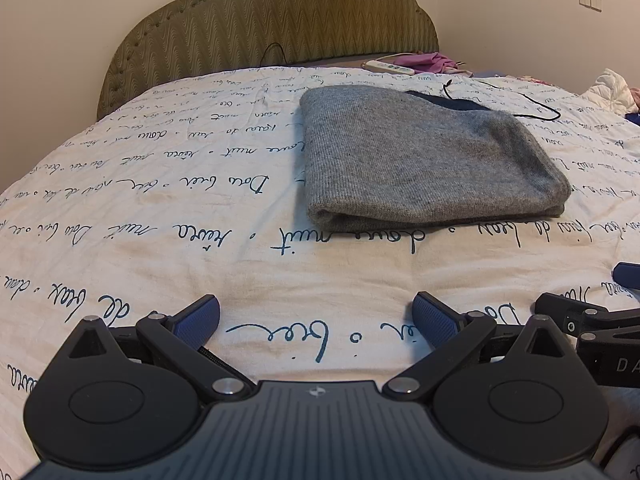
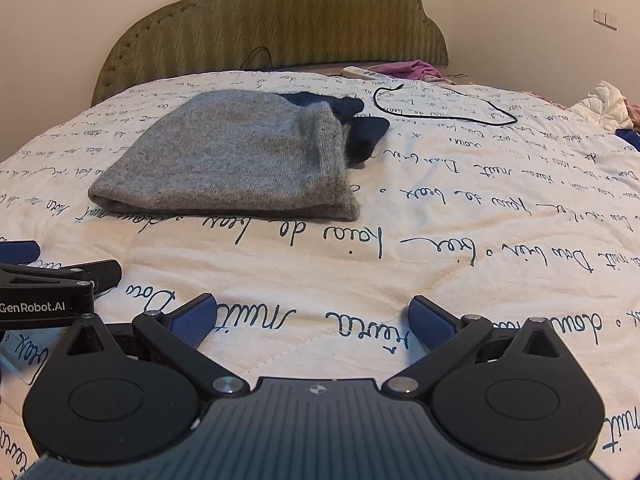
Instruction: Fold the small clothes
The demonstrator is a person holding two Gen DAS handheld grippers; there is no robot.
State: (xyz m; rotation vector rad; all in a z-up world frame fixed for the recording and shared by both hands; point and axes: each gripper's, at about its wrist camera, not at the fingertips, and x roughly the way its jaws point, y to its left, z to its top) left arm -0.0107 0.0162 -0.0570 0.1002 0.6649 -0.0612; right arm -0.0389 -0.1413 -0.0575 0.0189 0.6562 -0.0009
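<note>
A grey knit garment (image 1: 424, 160) lies folded flat on the bed, ahead and to the right in the left wrist view. From the right wrist it sits ahead and to the left, grey garment (image 2: 240, 156), with a dark navy piece (image 2: 360, 128) sticking out from under its far right side. My left gripper (image 1: 316, 316) is open and empty, low over the quilt, short of the garment. The right gripper (image 2: 312, 316) is open and empty too, beside the left one. Each gripper shows at the edge of the other's view: right gripper (image 1: 624, 280), left gripper (image 2: 60, 268).
The white quilt (image 1: 160, 220) with blue handwriting covers the bed. A black cable (image 2: 444, 108) loops behind the garment. Near the green headboard (image 1: 280, 20) lie a white power strip (image 1: 394, 67) and a pink cloth (image 2: 408, 69). White bedding (image 2: 604, 104) is bunched at far right.
</note>
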